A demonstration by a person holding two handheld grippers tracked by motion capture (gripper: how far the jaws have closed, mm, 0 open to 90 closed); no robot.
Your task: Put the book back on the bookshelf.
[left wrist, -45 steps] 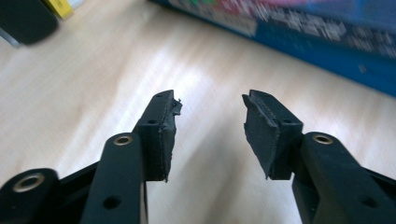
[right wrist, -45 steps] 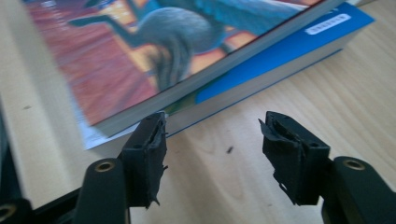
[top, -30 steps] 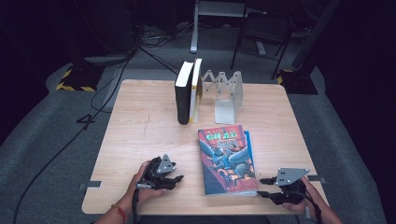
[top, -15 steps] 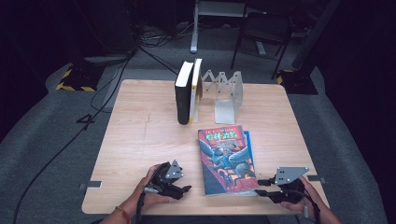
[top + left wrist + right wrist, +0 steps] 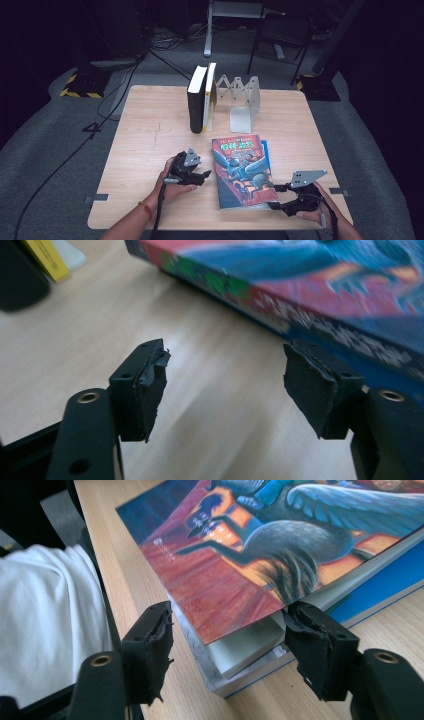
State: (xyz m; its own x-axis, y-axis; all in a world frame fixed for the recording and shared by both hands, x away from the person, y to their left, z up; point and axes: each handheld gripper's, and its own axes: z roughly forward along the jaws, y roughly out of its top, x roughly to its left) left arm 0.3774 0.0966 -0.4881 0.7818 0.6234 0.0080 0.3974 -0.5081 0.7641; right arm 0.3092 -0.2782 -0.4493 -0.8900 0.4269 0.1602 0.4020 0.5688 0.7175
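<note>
Book (image 5: 242,170) with the colourful cover lies flat near the table's (image 5: 150,130) front edge in the high view, left gripper (image 5: 202,176) at its 9 o'clock, right gripper (image 5: 278,197) at its 4 o'clock corner. Left gripper view: jaws spread, empty, book's spine at 2 o'clock. Right gripper view: jaws spread around the book's corner (image 5: 235,645).

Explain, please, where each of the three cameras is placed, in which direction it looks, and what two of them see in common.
High view: above the person's side, facing forward and down on the table; both forearms, the left gripper and the right gripper show.
Left gripper view: rides on the left gripper, looking between its open jaws at the colourful book.
Right gripper view: rides on the right gripper, facing the book's near corner; white clothing shows.
Shared: all three show the colourful book.
</note>
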